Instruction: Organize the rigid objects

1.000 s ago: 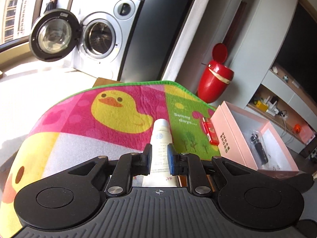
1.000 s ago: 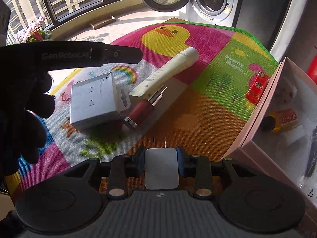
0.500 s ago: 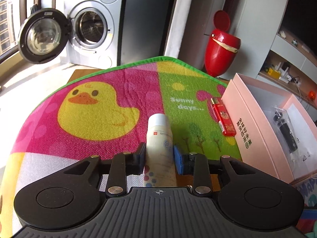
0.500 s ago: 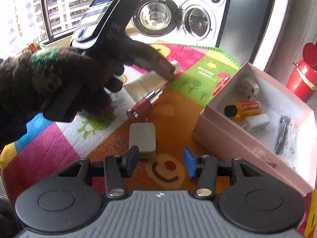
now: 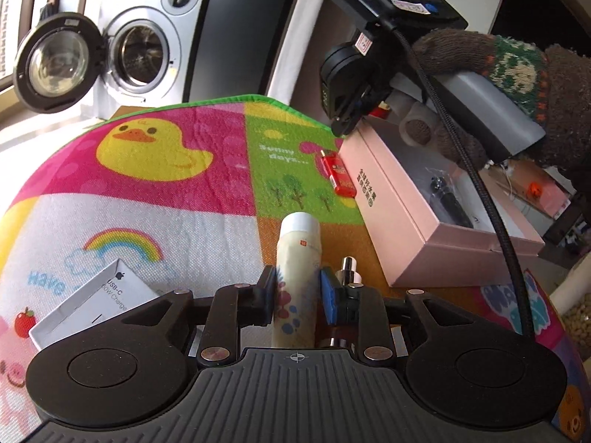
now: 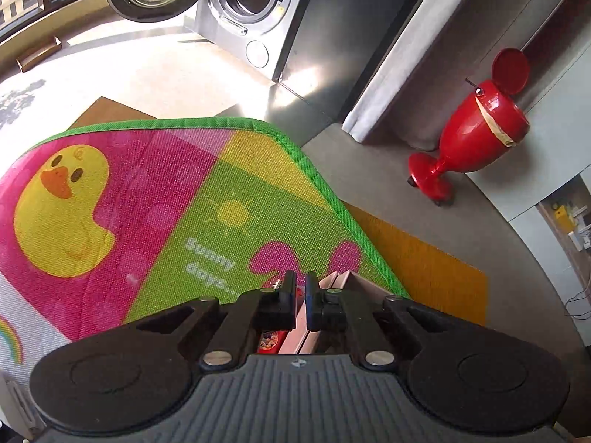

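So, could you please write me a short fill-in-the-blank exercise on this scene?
1. The cream tube lies between the fingers of the ____ gripper.
2. The lighter on the mat is ____ in colour.
3. The door of the washing machine stands ____.
4. The animal printed on the mat's pink square is a ____.

Missing words: left; red; open; duck
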Available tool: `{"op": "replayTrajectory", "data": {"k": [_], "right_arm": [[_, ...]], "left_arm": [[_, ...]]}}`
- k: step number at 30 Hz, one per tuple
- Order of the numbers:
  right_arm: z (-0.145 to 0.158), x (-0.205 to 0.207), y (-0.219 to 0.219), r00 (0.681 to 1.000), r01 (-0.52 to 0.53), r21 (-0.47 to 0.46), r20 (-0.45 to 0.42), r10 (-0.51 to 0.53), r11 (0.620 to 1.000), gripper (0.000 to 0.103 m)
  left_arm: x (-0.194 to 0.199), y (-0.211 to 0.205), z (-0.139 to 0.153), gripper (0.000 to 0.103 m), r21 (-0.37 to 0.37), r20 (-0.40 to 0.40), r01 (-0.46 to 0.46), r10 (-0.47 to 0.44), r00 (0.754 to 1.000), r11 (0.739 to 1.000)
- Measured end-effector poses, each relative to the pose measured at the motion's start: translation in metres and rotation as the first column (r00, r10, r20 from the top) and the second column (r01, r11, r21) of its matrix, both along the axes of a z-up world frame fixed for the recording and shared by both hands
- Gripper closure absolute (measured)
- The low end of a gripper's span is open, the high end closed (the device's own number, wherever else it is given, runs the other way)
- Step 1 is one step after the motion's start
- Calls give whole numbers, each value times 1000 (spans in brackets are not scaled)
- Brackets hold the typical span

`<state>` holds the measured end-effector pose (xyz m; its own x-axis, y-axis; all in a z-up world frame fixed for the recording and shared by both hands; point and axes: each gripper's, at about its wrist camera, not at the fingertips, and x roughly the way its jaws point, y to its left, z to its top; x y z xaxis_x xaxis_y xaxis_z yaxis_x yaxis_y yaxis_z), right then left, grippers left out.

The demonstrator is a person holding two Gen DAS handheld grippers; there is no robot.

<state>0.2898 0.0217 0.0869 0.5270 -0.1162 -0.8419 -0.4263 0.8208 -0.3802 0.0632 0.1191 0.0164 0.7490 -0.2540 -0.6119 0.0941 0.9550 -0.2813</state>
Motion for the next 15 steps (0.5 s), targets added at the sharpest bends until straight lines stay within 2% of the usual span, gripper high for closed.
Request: {"op": "replayTrajectory", "data": {"k": [4, 7, 10, 15], "right_arm": [[-27, 10, 22, 1000, -25, -138, 5, 26, 990, 101], [-37, 9, 27, 999, -37, -177, -21, 34, 984, 101], [-36, -7, 26, 996, -73, -153, -66, 64, 986, 102], [-25, -73, 11, 973, -181, -50, -156, 171, 982, 101]], "left_arm": [[1, 7, 1, 74, -29, 8, -25, 26, 1000, 999], [-1, 15, 1, 74, -57, 10, -40, 41, 999, 998], [-1, 19, 2, 74, -65, 11, -51, 52, 999, 997], [-2, 24, 1, 74, -71, 7, -59, 60, 998, 996]]}}
